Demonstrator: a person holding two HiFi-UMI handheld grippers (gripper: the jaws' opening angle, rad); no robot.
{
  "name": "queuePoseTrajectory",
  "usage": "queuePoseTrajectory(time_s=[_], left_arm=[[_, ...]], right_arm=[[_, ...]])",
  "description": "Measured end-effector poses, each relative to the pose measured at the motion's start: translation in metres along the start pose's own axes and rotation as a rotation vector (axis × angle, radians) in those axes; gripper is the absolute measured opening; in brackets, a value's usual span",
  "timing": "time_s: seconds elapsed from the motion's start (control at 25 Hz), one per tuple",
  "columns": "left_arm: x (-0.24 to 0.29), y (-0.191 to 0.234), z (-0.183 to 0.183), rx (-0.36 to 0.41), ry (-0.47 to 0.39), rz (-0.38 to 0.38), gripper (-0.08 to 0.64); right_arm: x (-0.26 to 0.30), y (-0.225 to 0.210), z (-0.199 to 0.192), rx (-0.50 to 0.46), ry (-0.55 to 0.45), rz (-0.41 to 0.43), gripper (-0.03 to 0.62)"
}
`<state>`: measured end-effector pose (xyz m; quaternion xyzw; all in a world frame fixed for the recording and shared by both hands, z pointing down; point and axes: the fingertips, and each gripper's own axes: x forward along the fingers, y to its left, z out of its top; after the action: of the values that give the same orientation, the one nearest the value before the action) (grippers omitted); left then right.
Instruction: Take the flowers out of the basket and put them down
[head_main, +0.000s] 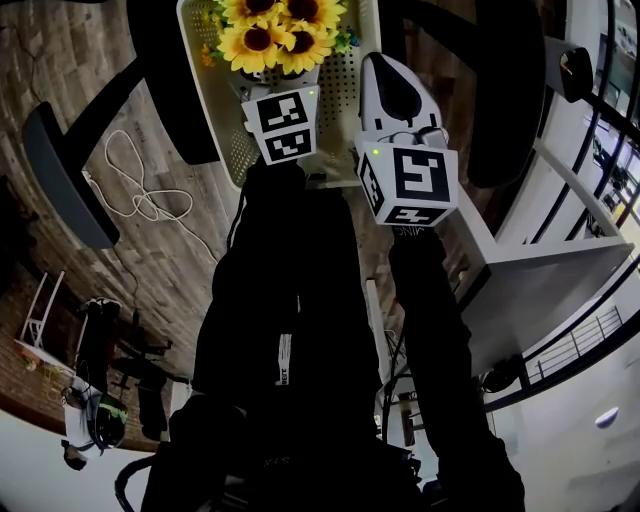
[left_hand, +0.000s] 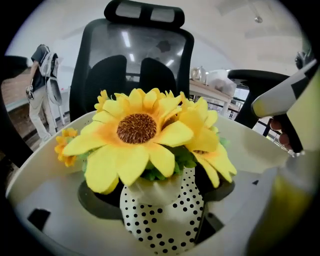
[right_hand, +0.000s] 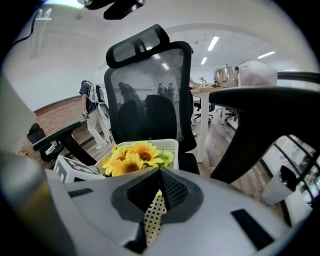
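Sunflowers (head_main: 272, 35), judged light and soft, are seen in the basket (head_main: 350, 100), best gripped at the dotted wrapper (left_hand: 165, 220), pinched by the right gripper's (right_hand: 158, 192) jaws, the left gripper's (left_hand: 160, 195) jaws spread apart around it.

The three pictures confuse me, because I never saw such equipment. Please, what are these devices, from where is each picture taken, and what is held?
A person, not a robot, holds a hand tool with a claw in each hand; the marked cubes are parts of those tools. The head view comes from a camera on the person's head, looking down. The two gripper views come from cameras on the tools, each looking along its own claw. Yellow flowers in a dotted wrap stand in a white basket. The left claw is open around the wrap, not squeezing it. The right claw is shut on a dotted strip; whether that belongs to the wrap I cannot tell.
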<state>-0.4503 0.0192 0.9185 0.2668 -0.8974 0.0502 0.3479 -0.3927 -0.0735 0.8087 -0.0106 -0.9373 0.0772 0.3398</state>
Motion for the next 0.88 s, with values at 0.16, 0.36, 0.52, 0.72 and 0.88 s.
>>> queuePoseTrajectory(time_s=[0.16,0.36,0.52,0.72,0.88], left_arm=[[0.015,0.009,0.005,0.022,-0.003,0.004,0.431],[0.023,0.018,0.009,0.063,-0.058,0.005,0.439],[0.035,0.016,0.008,0.106,-0.056,-0.028,0.467],[0.045,0.014,0.011,0.148,-0.055,-0.089,0.486],[0.043,0.013,0.013,0.173,-0.092,-0.101,0.486]], right_arm=[[0.000,0.002,-0.001,0.002,-0.001,0.007,0.014],[0.000,-0.001,-0.003,0.001,-0.008,0.012,0.014],[0.000,-0.003,-0.005,-0.003,-0.010,0.011,0.014],[-0.004,0.000,-0.003,-0.011,-0.023,0.018,0.014],[-0.004,0.000,-0.007,-0.013,-0.030,0.015,0.014]])
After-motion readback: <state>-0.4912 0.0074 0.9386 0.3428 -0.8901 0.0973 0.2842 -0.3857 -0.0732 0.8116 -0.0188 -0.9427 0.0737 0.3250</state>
